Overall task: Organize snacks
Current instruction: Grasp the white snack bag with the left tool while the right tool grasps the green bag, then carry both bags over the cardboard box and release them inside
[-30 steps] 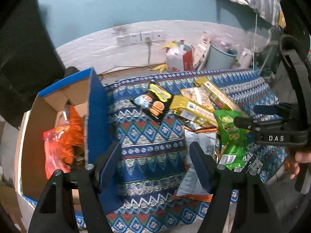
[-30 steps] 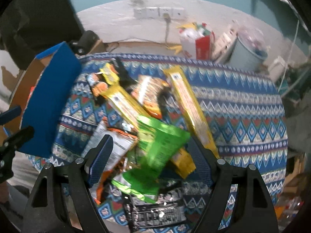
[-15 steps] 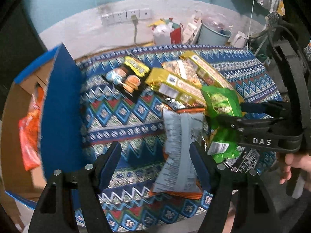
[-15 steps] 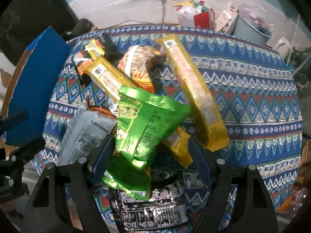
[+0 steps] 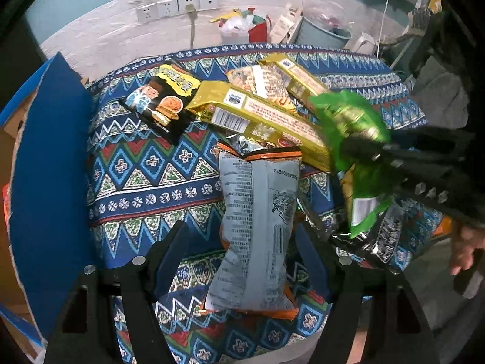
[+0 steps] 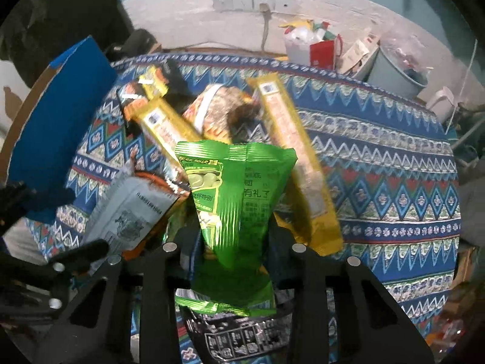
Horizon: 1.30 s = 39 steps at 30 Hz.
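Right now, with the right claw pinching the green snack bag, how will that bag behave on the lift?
Likely floppy: the green snack bag is crumpled to a narrow waist at the right claw, fanning out above. Probably light, an air-puffed film pouch. The glossy foil may slip, so the pinch looks marginal.

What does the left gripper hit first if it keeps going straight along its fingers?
Most likely the grey snack bag: it lies lengthwise between the open left gripper fingers, on the patterned cloth. Depth is hard to judge, but nothing else shows in that line.

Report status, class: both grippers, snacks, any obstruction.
Right gripper just closed on green bag. Left gripper open astride grey bag. Nothing blocking.
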Each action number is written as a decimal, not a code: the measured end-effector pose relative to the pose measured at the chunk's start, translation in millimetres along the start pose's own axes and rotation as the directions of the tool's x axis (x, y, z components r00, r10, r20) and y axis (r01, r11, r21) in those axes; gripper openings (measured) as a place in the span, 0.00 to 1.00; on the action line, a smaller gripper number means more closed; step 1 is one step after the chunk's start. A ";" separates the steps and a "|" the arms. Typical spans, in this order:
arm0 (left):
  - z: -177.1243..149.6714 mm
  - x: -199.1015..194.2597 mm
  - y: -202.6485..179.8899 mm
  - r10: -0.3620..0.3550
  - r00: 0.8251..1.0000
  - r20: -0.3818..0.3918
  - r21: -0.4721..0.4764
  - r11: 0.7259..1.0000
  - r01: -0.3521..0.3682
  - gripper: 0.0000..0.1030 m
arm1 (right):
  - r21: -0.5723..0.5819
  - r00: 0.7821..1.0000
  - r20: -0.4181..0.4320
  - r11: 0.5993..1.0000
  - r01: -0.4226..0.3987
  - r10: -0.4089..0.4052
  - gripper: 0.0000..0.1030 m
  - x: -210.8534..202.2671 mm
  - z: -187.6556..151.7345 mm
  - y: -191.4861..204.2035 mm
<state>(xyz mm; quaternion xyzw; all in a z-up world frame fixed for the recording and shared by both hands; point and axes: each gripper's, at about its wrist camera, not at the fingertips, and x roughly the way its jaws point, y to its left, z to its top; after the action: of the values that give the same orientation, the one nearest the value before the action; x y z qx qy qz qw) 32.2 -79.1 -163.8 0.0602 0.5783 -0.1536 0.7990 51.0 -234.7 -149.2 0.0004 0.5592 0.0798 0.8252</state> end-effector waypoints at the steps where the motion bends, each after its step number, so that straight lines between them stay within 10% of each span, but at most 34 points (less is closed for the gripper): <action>1: 0.4 4.1 -0.6 0.006 1.000 -0.008 0.006 1.000 -0.006 0.72 | 0.007 1.000 0.002 1.000 -0.002 0.002 0.32 -0.8 0.3 -2.4; 10: 0.1 24.6 -1.5 -0.012 0.999 -0.048 0.009 1.000 0.012 0.71 | 0.022 1.000 0.031 1.000 -0.004 0.004 0.32 -4.2 6.0 -10.4; 17: -1.0 24.6 -7.8 -0.002 0.999 -0.035 0.067 0.998 0.004 0.32 | 0.017 0.999 0.044 1.000 -0.002 0.002 0.32 -4.2 9.5 -10.5; 39: 8.9 -60.3 27.9 0.140 0.972 0.189 -0.014 0.990 -0.140 0.31 | -0.038 0.986 0.164 0.999 -0.003 0.009 0.32 -39.2 27.5 11.7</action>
<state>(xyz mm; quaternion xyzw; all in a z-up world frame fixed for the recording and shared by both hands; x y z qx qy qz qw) 31.9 -44.6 -106.3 0.0857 0.4939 -0.1019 0.8592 60.6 -226.0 -101.7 -0.0069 0.4878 0.0926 0.8680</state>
